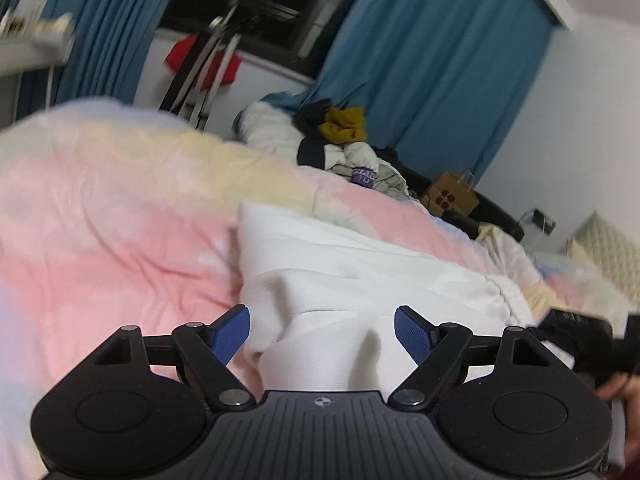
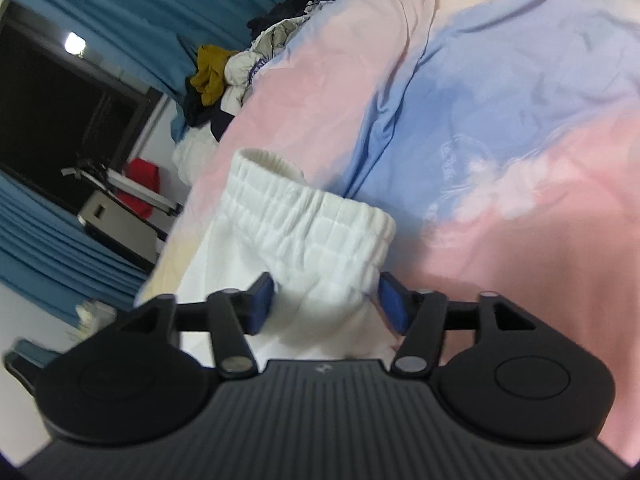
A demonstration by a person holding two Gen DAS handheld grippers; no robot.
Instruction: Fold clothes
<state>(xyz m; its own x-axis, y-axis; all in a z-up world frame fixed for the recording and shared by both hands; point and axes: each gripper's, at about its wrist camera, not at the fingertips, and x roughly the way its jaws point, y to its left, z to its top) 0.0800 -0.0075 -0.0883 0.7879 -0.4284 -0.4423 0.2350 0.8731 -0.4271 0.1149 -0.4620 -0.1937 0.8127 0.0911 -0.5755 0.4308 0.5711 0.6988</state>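
Left wrist view: the left gripper (image 1: 322, 330) stands with its blue pads wide apart and nothing clamped between them; a raised ridge of the white garment (image 1: 360, 264) sits in the gap, a position suited to closing on a fold line. The garment lies on the pastel duvet (image 1: 120, 216) of the bed, its smooth hem end far left and its gathered end to the right, so the bed serves as the flat working surface. A pile of clothes (image 1: 348, 144) rests at the far edge, near the blue curtain (image 1: 432, 60). Right wrist view: the right gripper (image 2: 326, 304) is likewise spread, pads either side of the cloth just below the elastic waistband (image 2: 312, 204), gripping nothing. The waistband stands slightly raised off the duvet. Whether the garment is already folded over cannot be told.
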